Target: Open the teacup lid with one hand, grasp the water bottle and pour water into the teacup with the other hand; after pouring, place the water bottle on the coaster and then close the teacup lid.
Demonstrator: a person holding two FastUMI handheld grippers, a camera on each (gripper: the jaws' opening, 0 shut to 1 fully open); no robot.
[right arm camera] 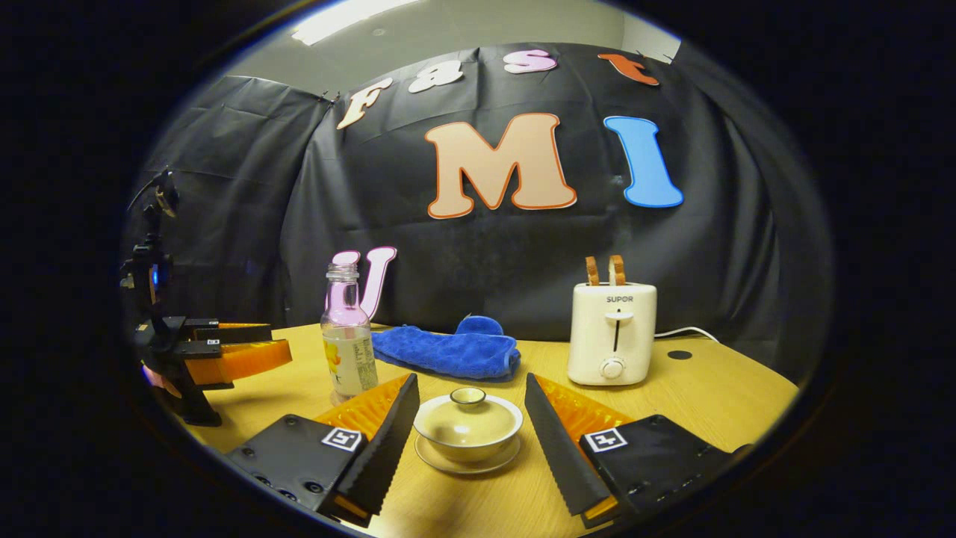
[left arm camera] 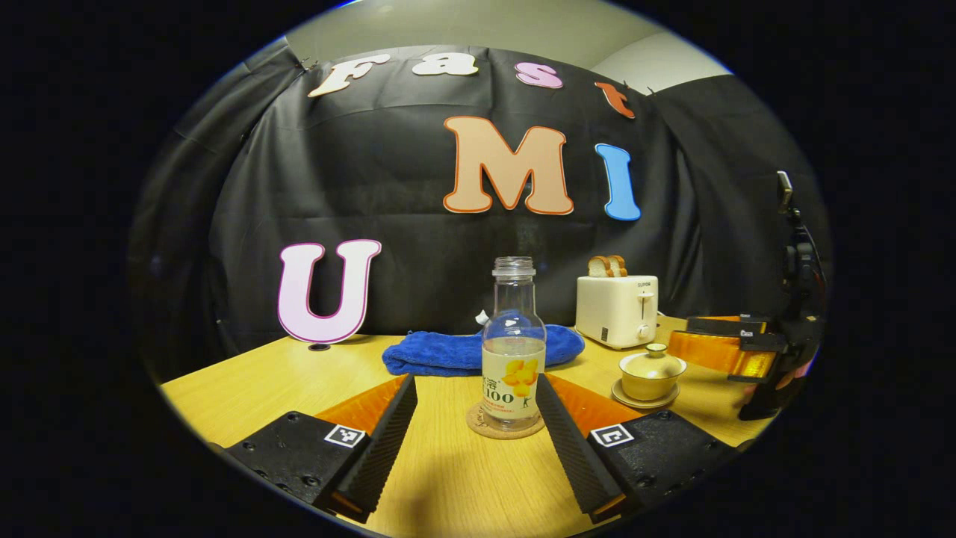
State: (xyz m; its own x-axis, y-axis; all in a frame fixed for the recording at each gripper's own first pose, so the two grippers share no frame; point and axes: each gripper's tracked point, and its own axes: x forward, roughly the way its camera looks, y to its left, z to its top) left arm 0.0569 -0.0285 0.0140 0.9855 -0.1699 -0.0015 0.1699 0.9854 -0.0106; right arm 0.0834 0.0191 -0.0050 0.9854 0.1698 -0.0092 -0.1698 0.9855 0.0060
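Left gripper: jaws released and spread wide, hovering low over the near edge of the pale wooden counter; the bottle stands between the two fingers, touched by neither.
Right gripper: jaws released and wide apart over the near edge of the counter, one finger on each side of the teacup, apart from it.
Water bottle: clear glass bottle, uncapped, yellow fruit label, partly filled; upright on the round cork coaster.
Teacup: cream ceramic lidded cup on a matching saucer; the knobbed lid sits closed on top. In the left gripper view it stands to the right of the bottle.
Towel: blue cloth, folded, lying behind bottle and teacup toward the far edge.
Toaster: white two-slot toaster with two slices of bread upright in it, near the far edge, right of the towel.
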